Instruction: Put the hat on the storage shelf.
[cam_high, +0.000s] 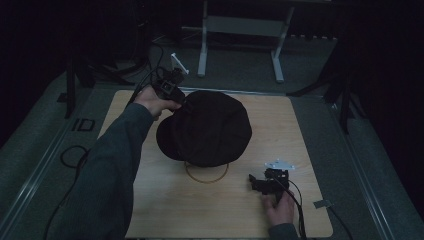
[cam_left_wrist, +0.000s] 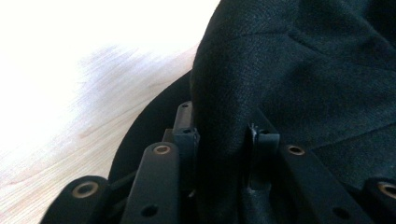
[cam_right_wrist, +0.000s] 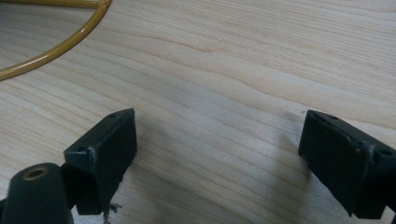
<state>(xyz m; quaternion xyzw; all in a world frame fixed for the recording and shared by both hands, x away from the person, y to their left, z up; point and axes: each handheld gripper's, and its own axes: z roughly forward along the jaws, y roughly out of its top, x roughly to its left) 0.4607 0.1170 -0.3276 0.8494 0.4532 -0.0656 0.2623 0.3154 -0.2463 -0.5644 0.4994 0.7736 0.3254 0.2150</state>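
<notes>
A black cloth cap (cam_high: 207, 127) sits raised above the middle of the wooden table (cam_high: 150, 210), over a yellow wire ring (cam_high: 206, 175) that looks like a stand's base. My left gripper (cam_high: 172, 86) is at the cap's far left edge, held by a hand. In the left gripper view its jaws are shut on a fold of the cap's fabric (cam_left_wrist: 224, 140). My right gripper (cam_high: 256, 182) rests low on the table near the front right, a hand behind it. Its jaws stand wide open over bare wood (cam_right_wrist: 215, 135), with the yellow ring (cam_right_wrist: 60, 44) off to the upper left.
A grey metal frame (cam_high: 240, 30) stands on the floor beyond the table's far edge. Dark stand legs (cam_high: 345, 95) are at the right and a dark stand (cam_high: 70, 90) at the left. Cables lie on the floor at the left (cam_high: 70, 155). A small grey tab (cam_high: 322, 204) lies by the table's front right corner.
</notes>
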